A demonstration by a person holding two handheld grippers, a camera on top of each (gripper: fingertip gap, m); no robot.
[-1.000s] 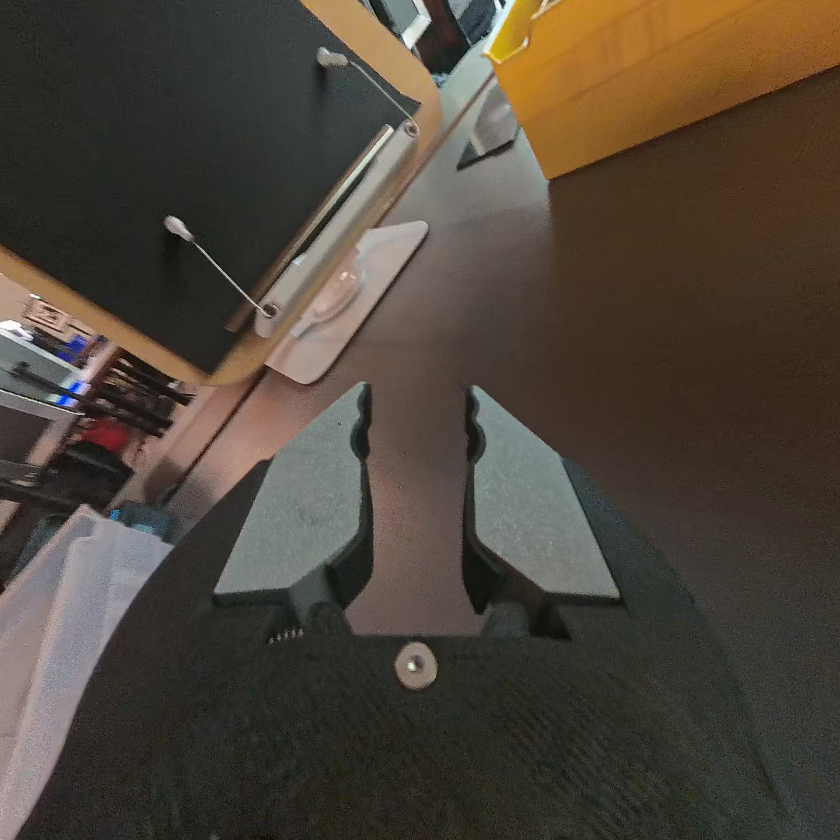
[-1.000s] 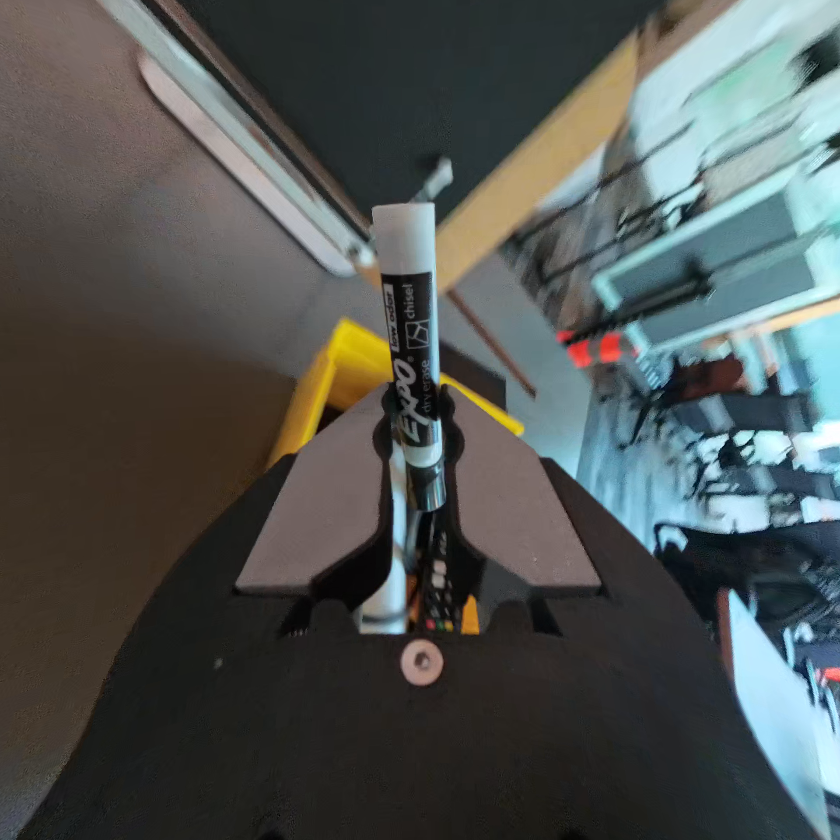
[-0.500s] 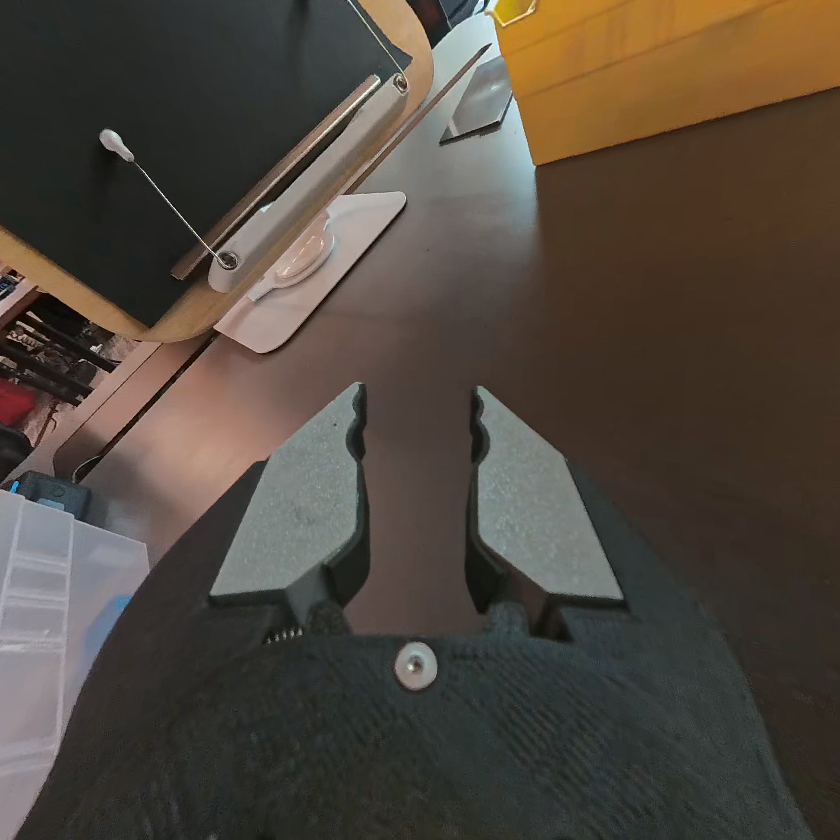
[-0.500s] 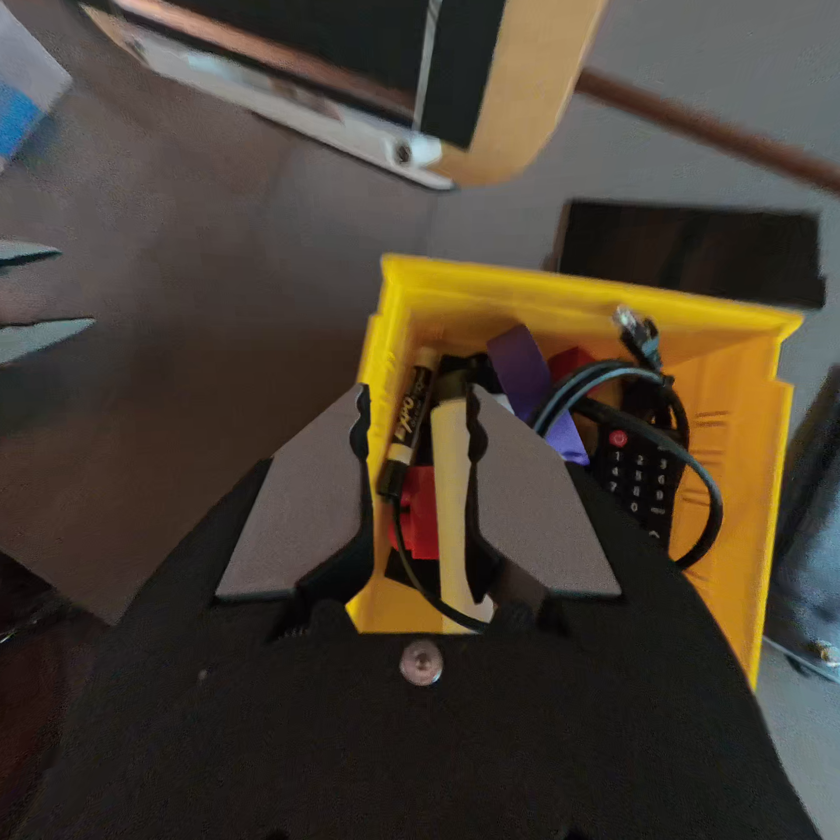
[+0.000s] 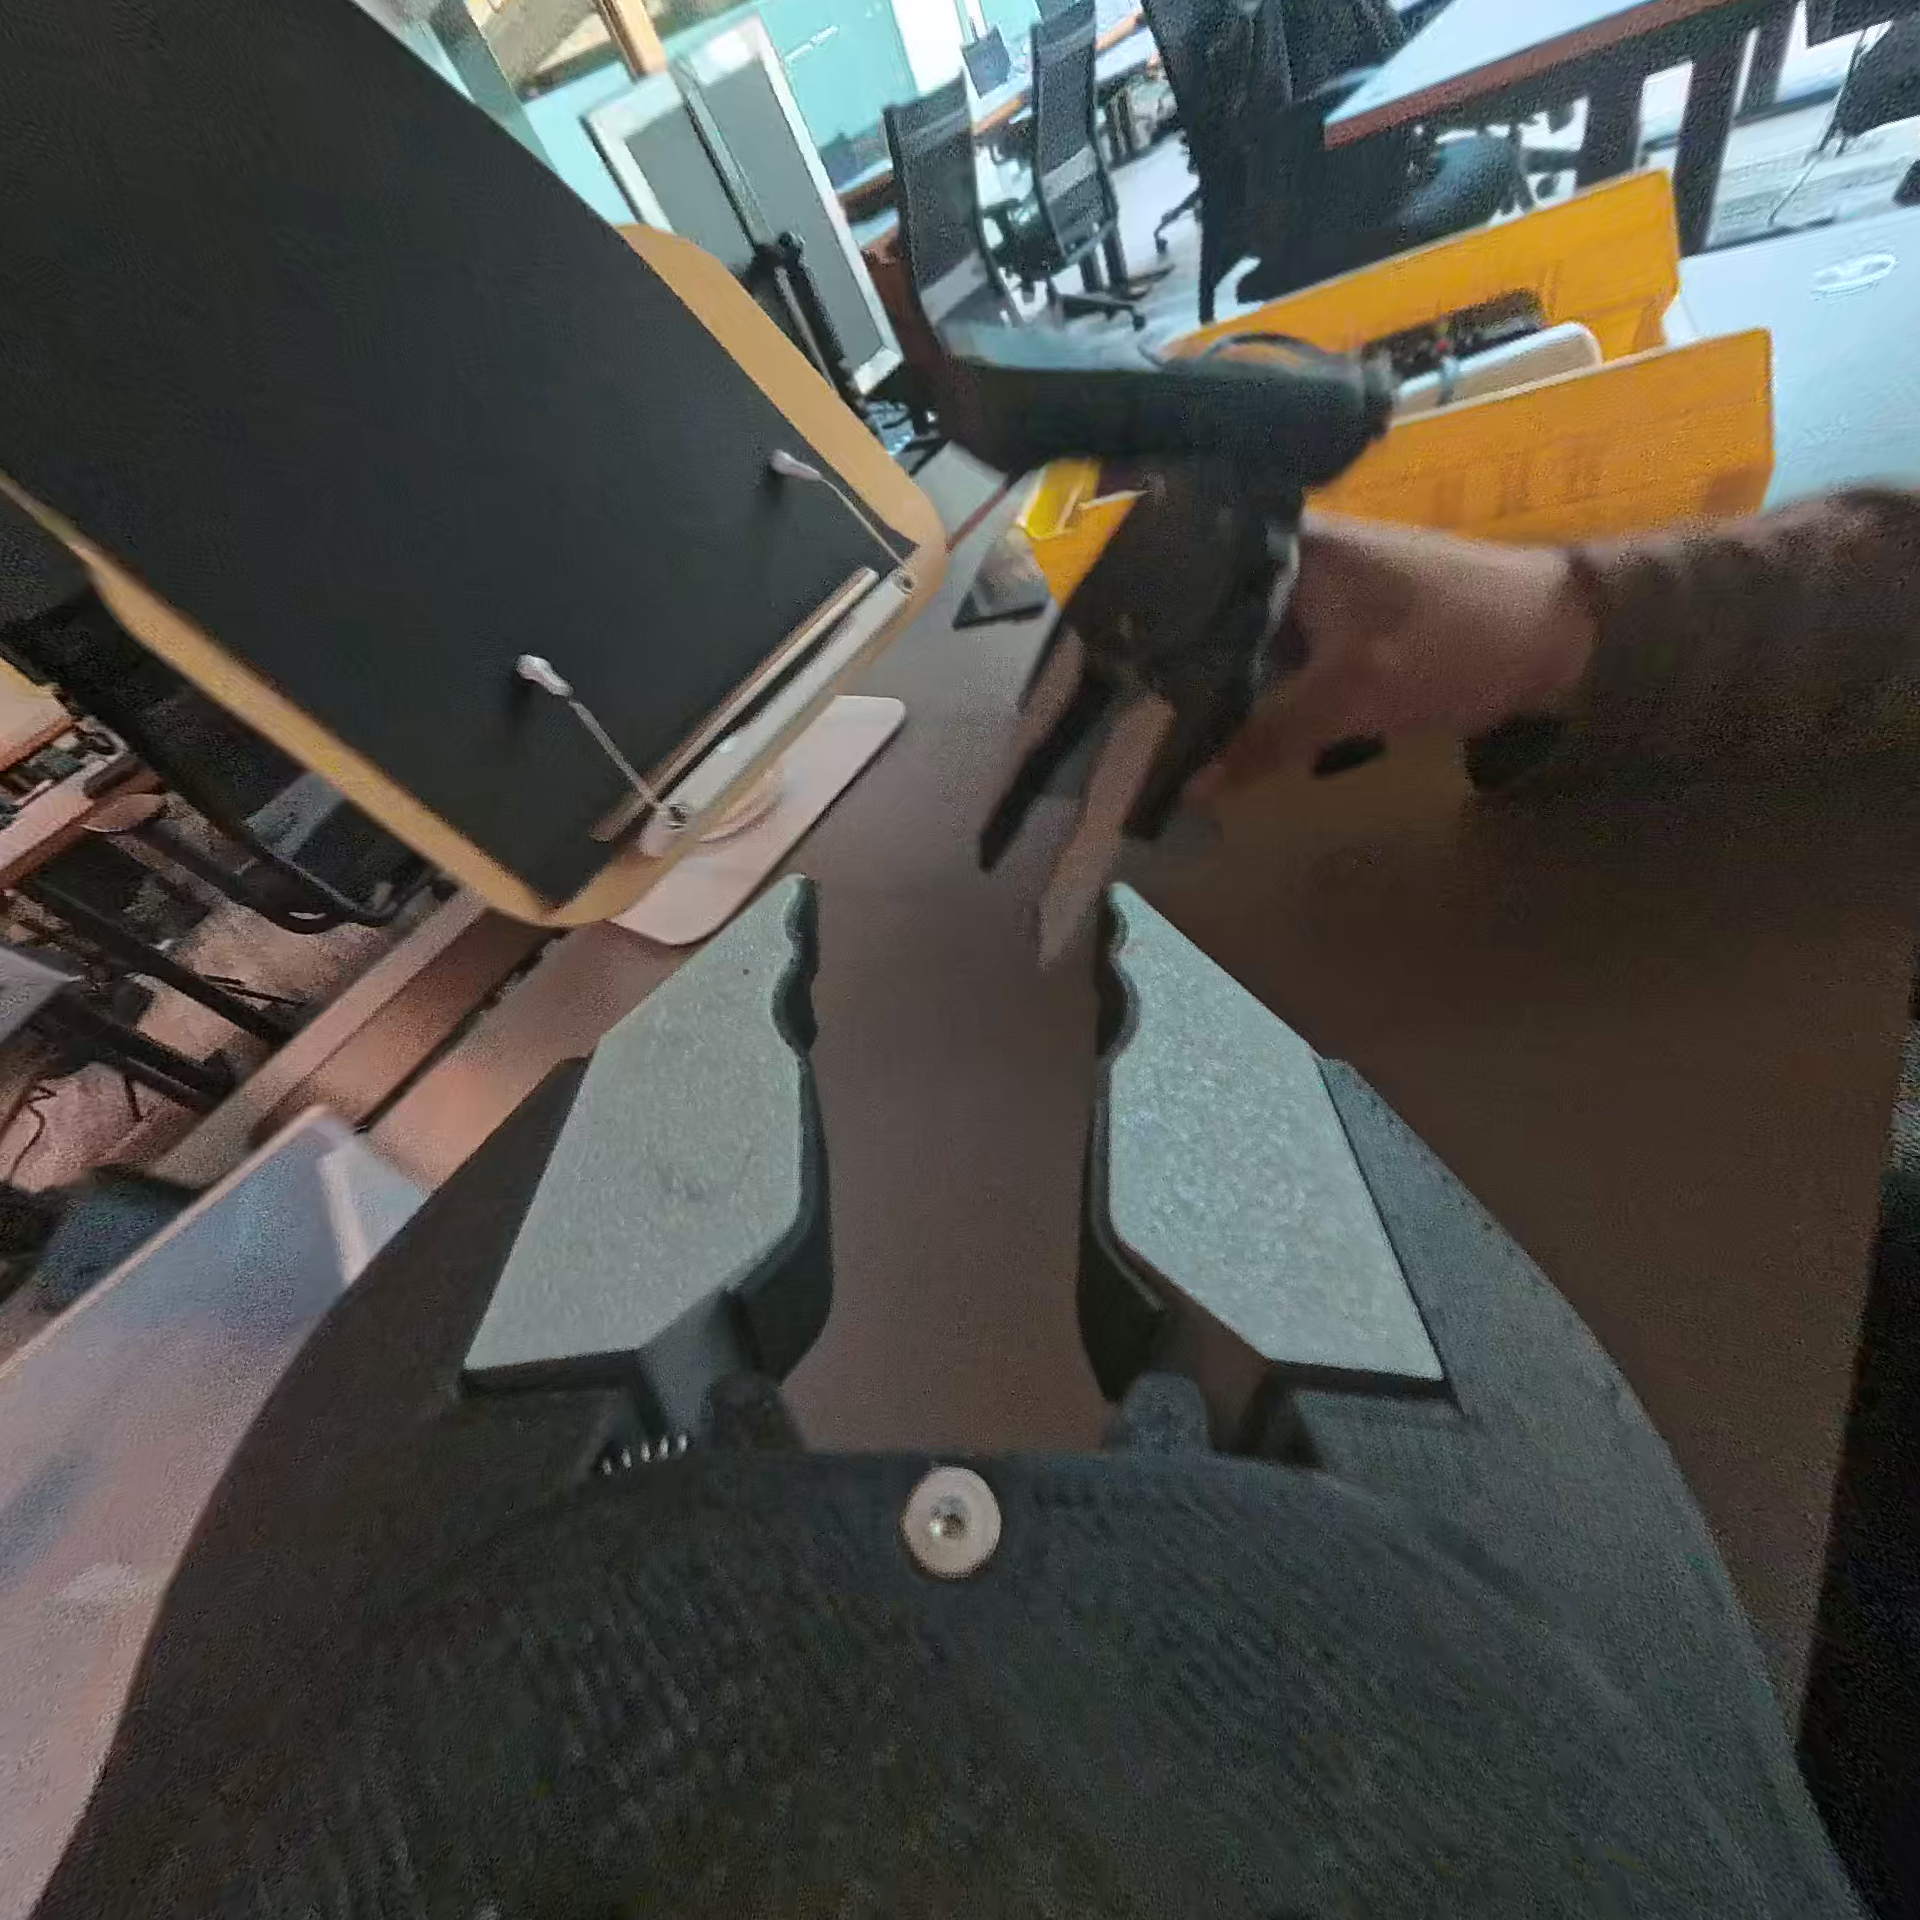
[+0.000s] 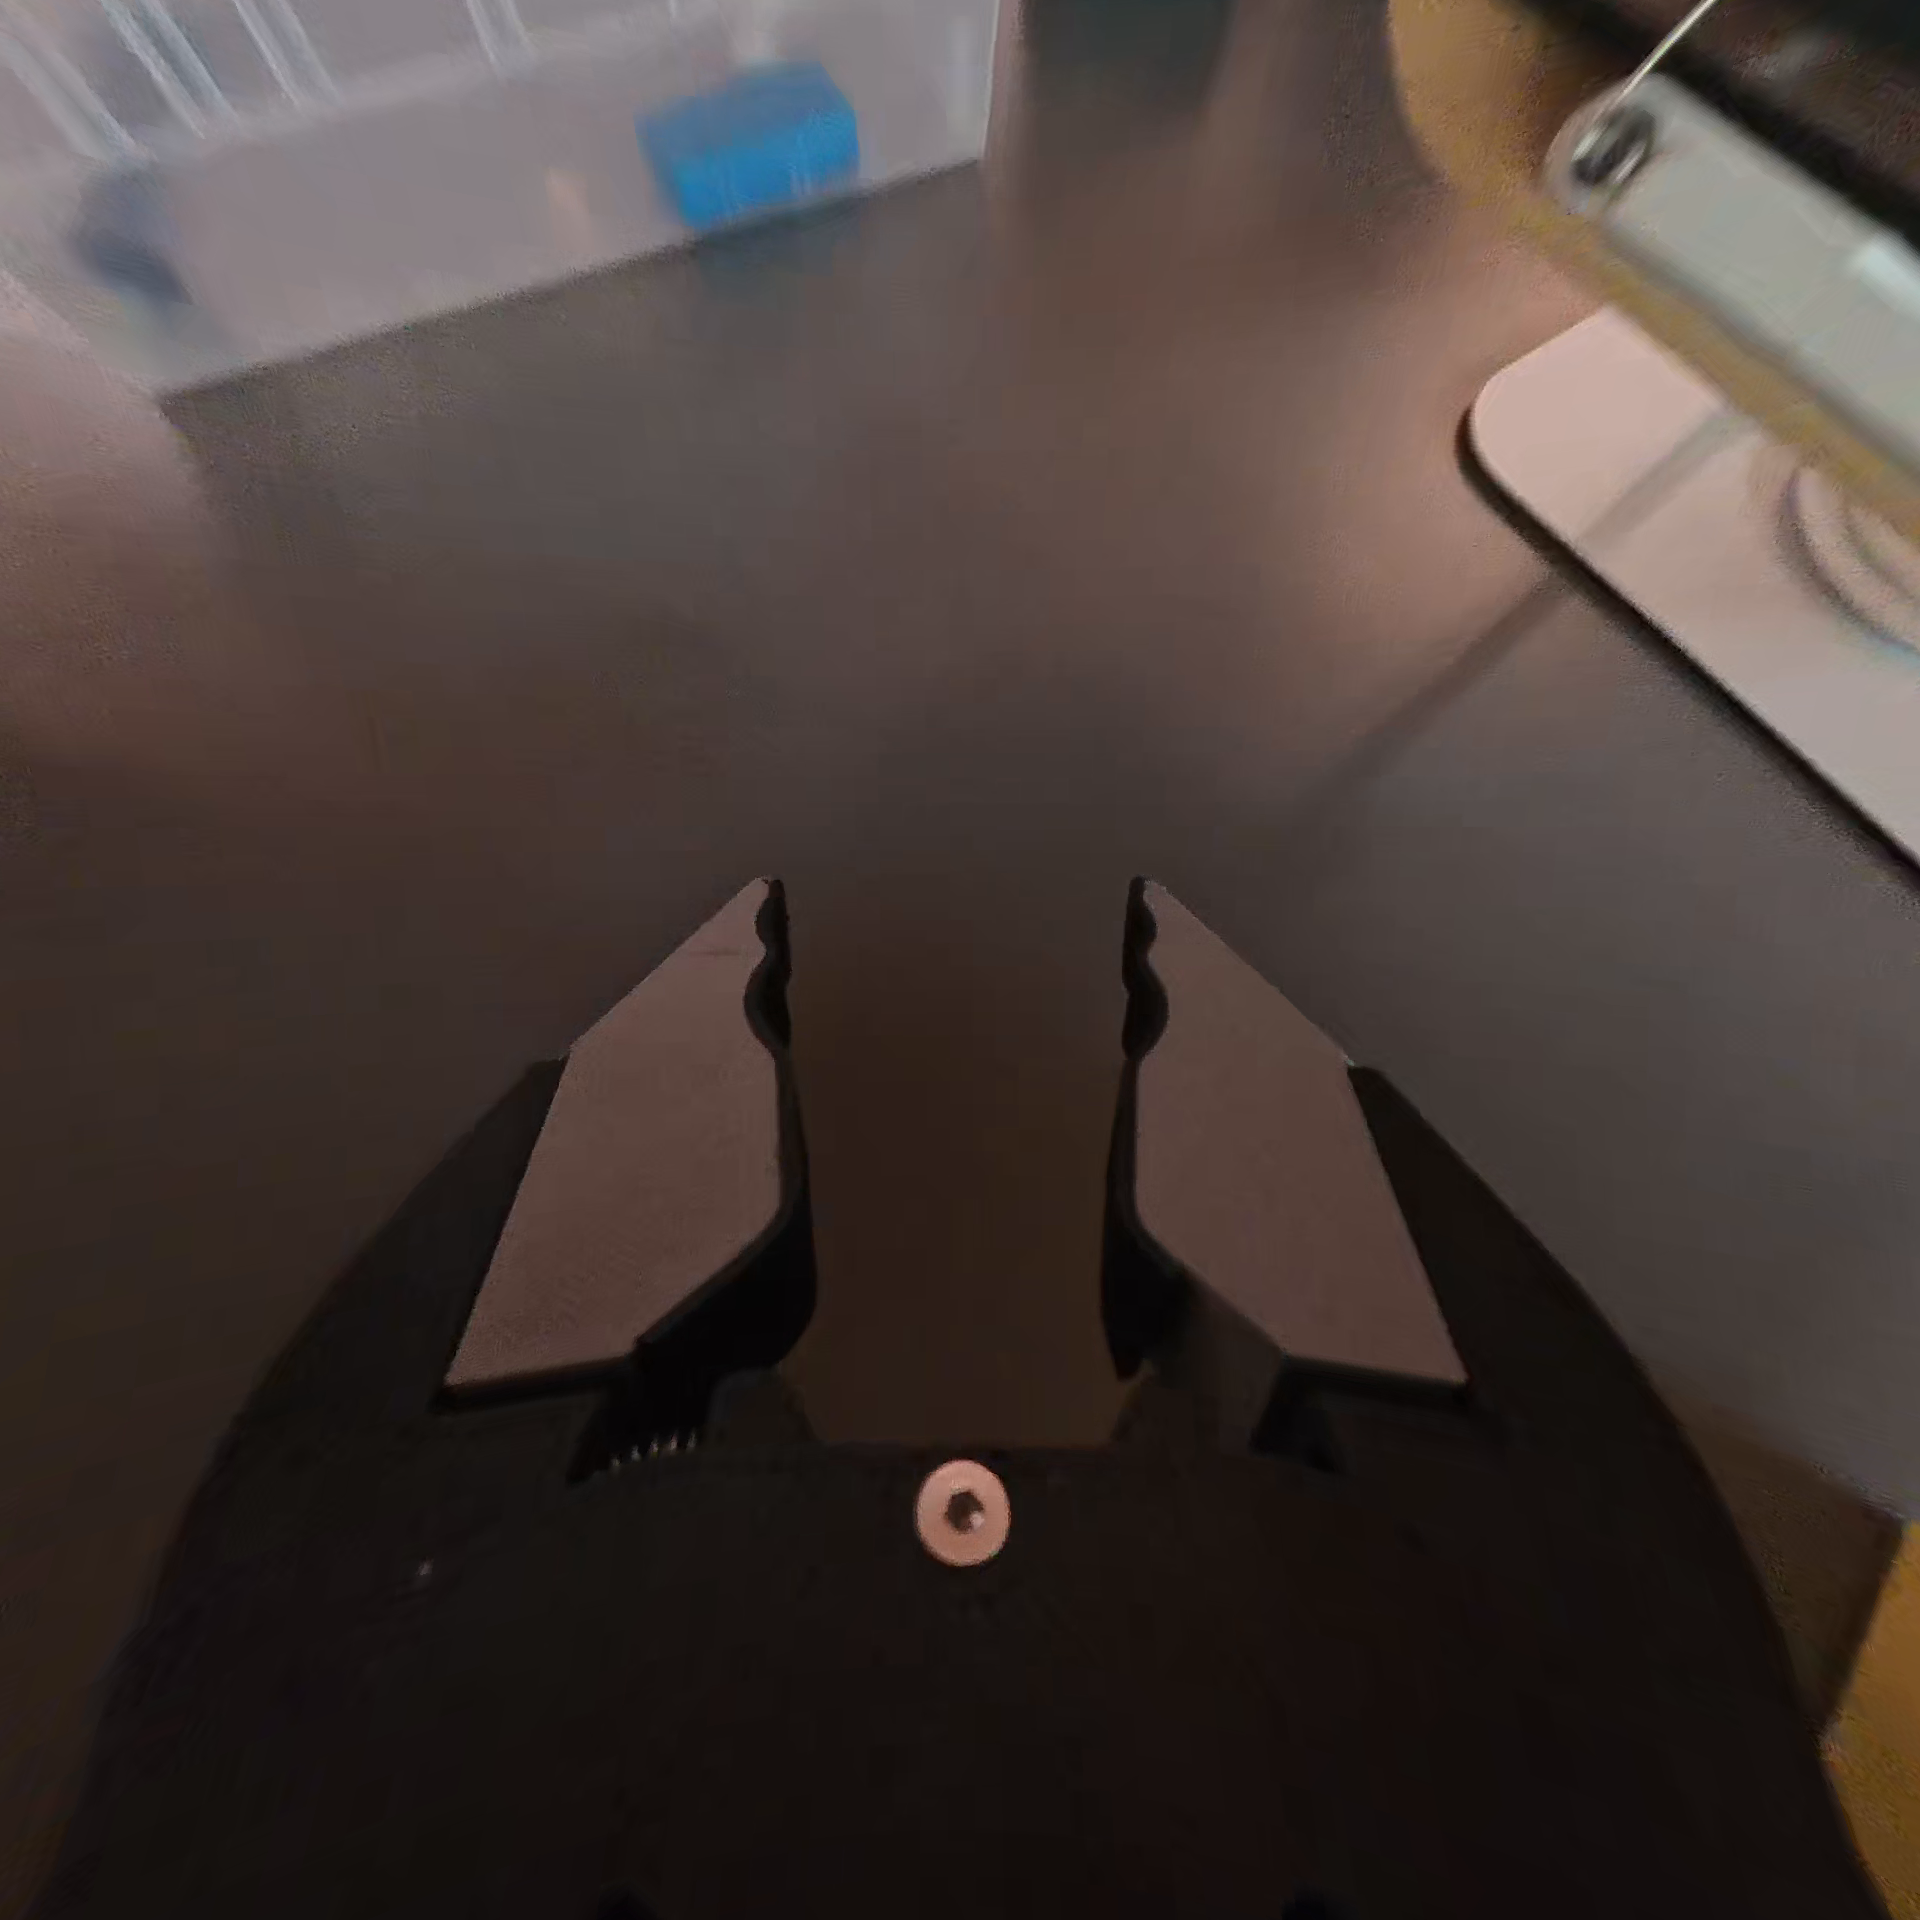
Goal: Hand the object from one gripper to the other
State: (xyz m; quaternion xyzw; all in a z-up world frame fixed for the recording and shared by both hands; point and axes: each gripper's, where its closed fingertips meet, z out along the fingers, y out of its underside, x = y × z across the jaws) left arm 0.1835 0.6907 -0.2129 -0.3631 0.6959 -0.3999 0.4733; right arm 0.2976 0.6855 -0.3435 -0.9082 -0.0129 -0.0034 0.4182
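A black board (image 5: 416,436) in a wooden frame is standing on a pale base (image 5: 769,821) at the left of the dark bench (image 5: 1507,1039). A yellow bin (image 5: 1538,457) is sitting at the far right, and a clear plastic box (image 6: 436,156) is lying blurred at the bench's near-left edge. The left claw (image 5: 956,925) is gaping moderately, gripping nothing. The right claw (image 6: 956,894) is likewise spread and empty over bare bench; from the left wrist view it (image 5: 1081,831) is hanging blurred just ahead, a hand (image 5: 1423,644) gripping it. The object to hand over is not showing clearly anywhere. Open bench is stretching between the claws.
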